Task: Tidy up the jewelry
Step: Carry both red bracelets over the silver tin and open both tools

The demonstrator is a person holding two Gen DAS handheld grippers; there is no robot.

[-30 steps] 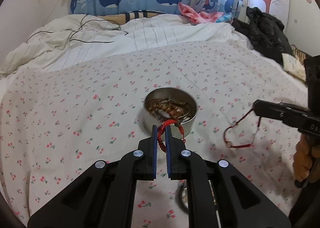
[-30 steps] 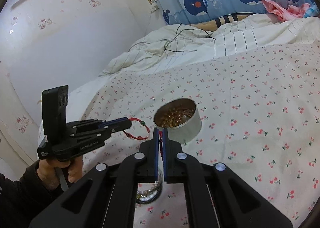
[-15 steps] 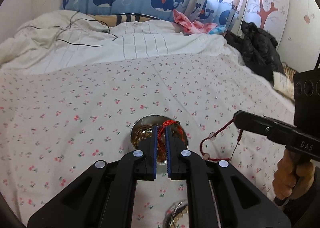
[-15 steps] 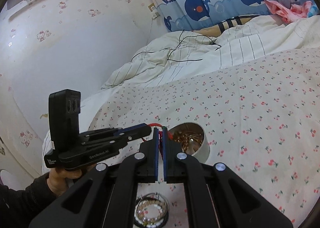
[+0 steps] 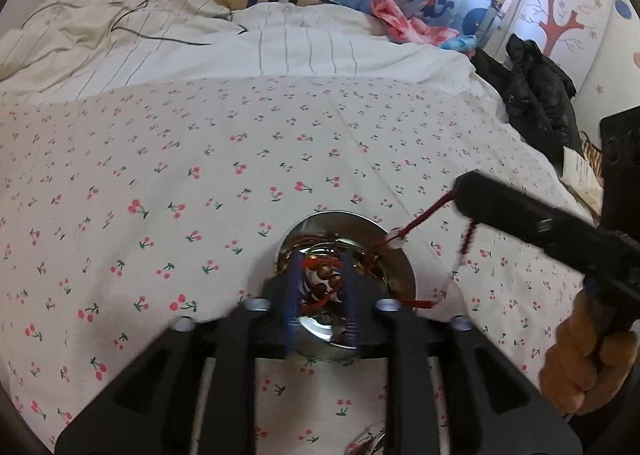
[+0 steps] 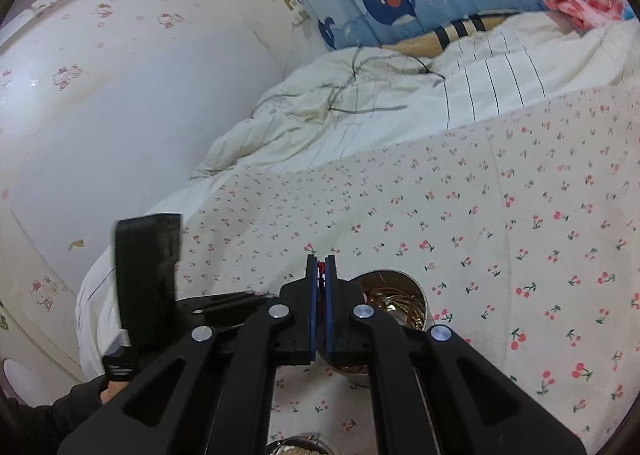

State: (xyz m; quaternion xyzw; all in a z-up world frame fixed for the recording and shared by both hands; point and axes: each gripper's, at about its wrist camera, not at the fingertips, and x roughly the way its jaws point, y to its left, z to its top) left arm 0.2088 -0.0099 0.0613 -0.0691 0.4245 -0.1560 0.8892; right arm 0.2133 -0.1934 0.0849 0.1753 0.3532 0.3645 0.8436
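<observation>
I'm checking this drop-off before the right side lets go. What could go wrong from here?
1. The red cord bracelet held by the right gripper drapes across the metal tin's rim, with its loop hanging outside; released now, it may slide onto the cherry-print bedsheet.
2. The left gripper is open right over the tin; lifting away could snag the cords inside.
3. The tin sits on soft bedding and might tip if the cord tugs.

Polished metal tin (image 5: 347, 229), mirror-glossy inside, directly under the matt black plastic left gripper (image 5: 319, 301) with ribbed blue pads (image 5: 291, 295). Braided red cord bracelet (image 5: 420, 220), rough and matt, pinched at the tip of the right gripper (image 5: 460, 191). Beneath both, soft matt cotton bedsheet (image 5: 200, 159) with cherry print.
</observation>
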